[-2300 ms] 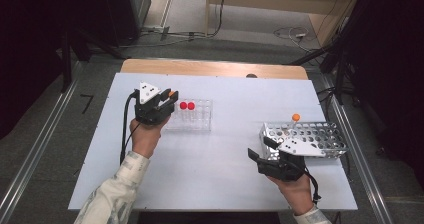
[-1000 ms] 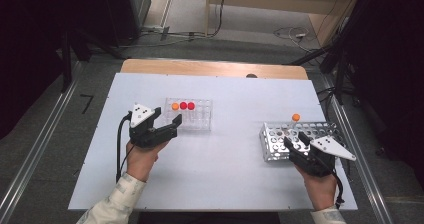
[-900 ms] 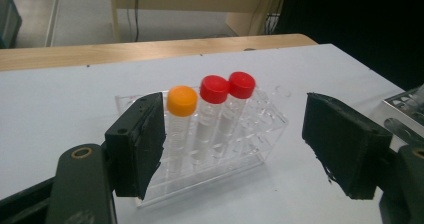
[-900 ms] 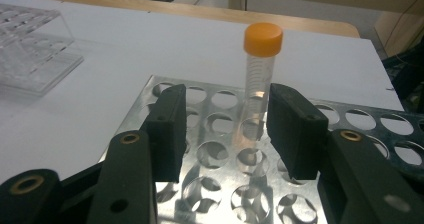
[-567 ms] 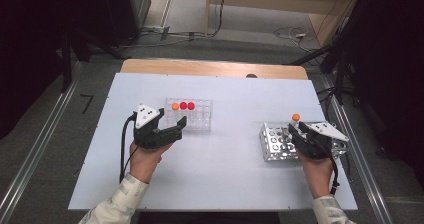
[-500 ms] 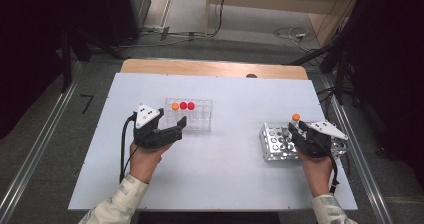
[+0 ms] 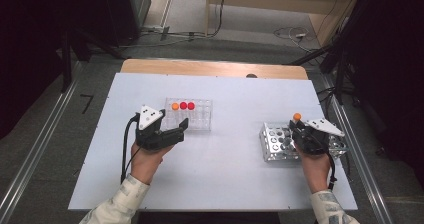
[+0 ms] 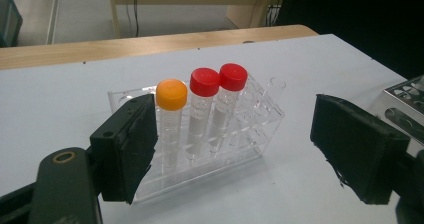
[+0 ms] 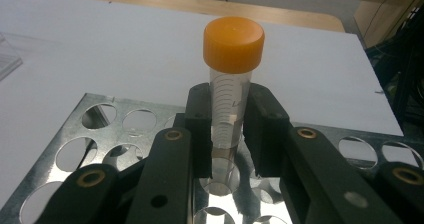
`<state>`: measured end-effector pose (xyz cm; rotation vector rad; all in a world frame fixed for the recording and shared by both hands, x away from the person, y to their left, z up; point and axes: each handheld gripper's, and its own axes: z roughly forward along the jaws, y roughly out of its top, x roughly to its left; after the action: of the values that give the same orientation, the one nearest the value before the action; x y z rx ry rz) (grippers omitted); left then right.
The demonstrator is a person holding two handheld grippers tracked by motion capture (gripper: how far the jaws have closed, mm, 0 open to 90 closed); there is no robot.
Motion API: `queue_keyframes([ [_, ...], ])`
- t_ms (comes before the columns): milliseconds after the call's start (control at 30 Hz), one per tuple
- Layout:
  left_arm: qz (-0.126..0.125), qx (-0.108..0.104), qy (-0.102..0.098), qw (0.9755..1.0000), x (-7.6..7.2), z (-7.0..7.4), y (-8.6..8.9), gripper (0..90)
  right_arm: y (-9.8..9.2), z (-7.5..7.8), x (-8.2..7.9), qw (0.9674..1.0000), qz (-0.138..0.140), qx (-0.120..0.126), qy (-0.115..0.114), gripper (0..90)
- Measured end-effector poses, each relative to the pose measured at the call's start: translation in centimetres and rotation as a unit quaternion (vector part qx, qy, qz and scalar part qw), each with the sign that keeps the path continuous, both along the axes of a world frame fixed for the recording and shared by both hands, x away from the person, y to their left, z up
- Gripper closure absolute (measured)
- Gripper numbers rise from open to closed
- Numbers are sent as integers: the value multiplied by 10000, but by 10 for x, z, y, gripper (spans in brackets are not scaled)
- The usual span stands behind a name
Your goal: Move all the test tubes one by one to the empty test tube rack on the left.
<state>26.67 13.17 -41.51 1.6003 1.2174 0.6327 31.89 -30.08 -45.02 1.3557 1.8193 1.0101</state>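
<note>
**Right gripper closes on the last orange-capped tube**

The right gripper (image 9: 229, 134) has just been closing and its jaws now clamp the clear body of the orange-capped tube (image 9: 231, 79), which stands upright between them with its foot still down in a hole of the metal rack (image 9: 107, 134). The left gripper (image 8: 250, 149) waits with jaws wide and nothing between them; just ahead of it stands the clear rack (image 8: 250, 134), holding one orange-capped tube (image 8: 171, 95) and two red-capped tubes (image 8: 218, 81).

The grip sits low on a smooth, round tube, so I judge it could slip or tilt if lifted at an angle. A skewed pull could also catch the tube's foot on the hole's edge and drag the light metal rack across the tabletop (image 7: 235, 184).

A second ago the right gripper hovered half open near the rack's right part; now it has shifted to the tube and shut on it. The left gripper has hardly moved.
</note>
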Motion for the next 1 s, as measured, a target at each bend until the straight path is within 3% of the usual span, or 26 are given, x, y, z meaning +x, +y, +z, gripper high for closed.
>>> queue_keyframes([
  [200,-23,-14,-33,10000,-1,1,-1,192,1,19,-10,9994,61,-25,-339,718],
  [467,-123,-21,-51,9999,-4,4,-5,193,0,53,-30,9966,199,253,-761,718],
  [767,-360,5,-90,9993,-10,7,-17,197,31,58,-47,9923,913,392,-738,718],
  [1000,-504,7,-168,9986,-15,10,-25,209,64,59,-59,9845,1530,521,-677,718],
])
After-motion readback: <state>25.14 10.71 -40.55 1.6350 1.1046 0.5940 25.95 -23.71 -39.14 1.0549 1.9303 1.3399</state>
